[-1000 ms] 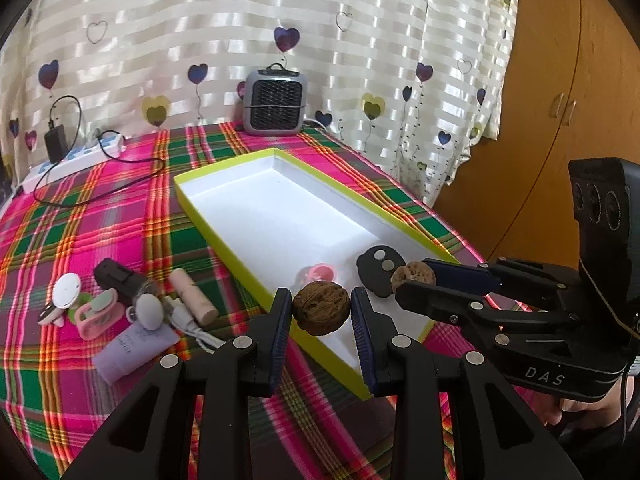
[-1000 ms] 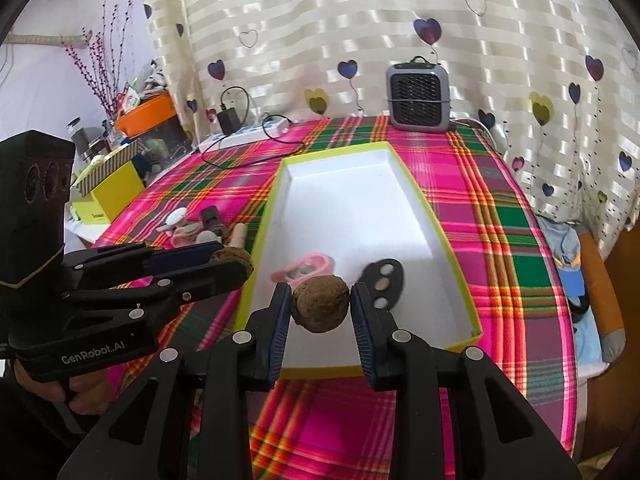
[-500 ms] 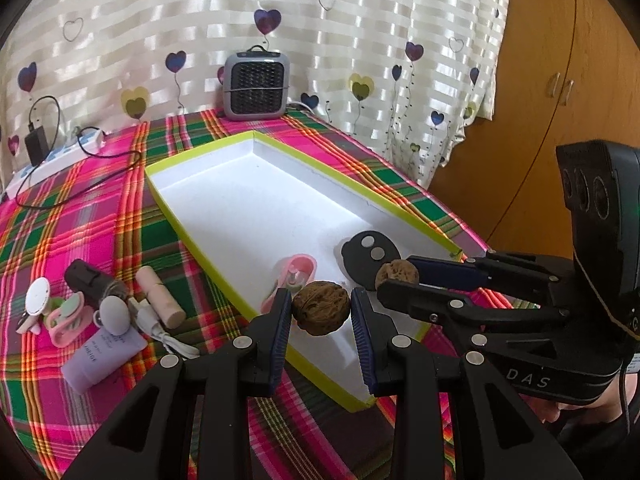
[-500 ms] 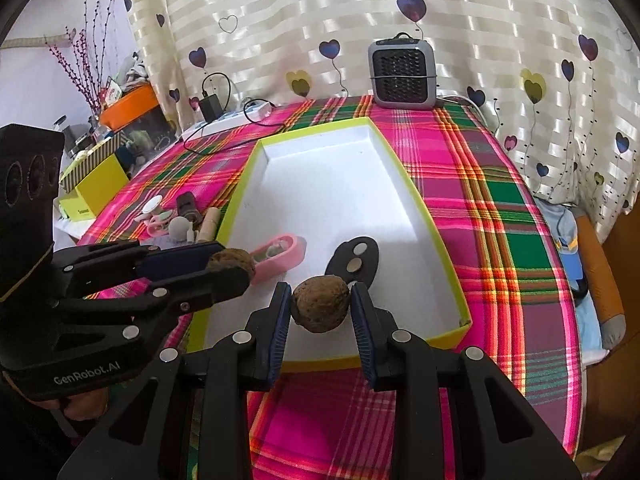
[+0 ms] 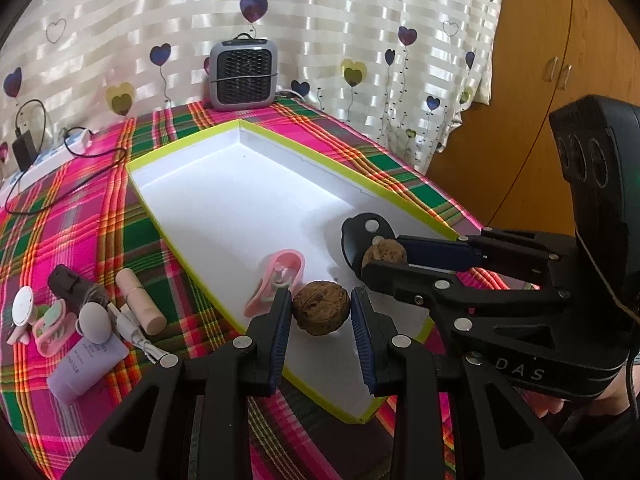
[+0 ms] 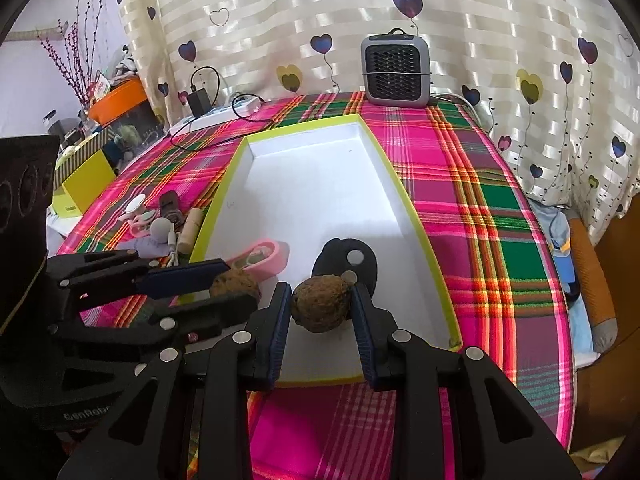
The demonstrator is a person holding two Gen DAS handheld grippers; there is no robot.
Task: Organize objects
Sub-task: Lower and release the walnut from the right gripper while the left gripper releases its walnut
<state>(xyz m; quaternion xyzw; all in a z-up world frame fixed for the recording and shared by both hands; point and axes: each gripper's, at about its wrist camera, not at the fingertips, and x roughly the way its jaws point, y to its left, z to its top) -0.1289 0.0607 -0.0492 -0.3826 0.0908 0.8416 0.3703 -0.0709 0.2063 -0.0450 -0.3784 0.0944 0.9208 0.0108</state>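
Left wrist view: left gripper (image 5: 320, 312) clamped a walnut (image 5: 320, 307) part-open; beside it, right gripper (image 6: 321, 309) pinched a rougher walnut (image 6: 321, 308).

The left gripper (image 5: 320, 312) with its walnut (image 5: 320, 307) now sits farther over the tray (image 5: 184, 152), nearer the pink clip (image 5: 276, 280). The right gripper (image 6: 321, 307) sits closer to the black disc (image 6: 352, 260).

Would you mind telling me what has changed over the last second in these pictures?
The left gripper, carrying its walnut, has come in over the near end of the white box; in its view the box contents now sit closer. Nothing was grasped or released. The right gripper still holds its walnut over the box, and the pink case and black piece lie where they did.
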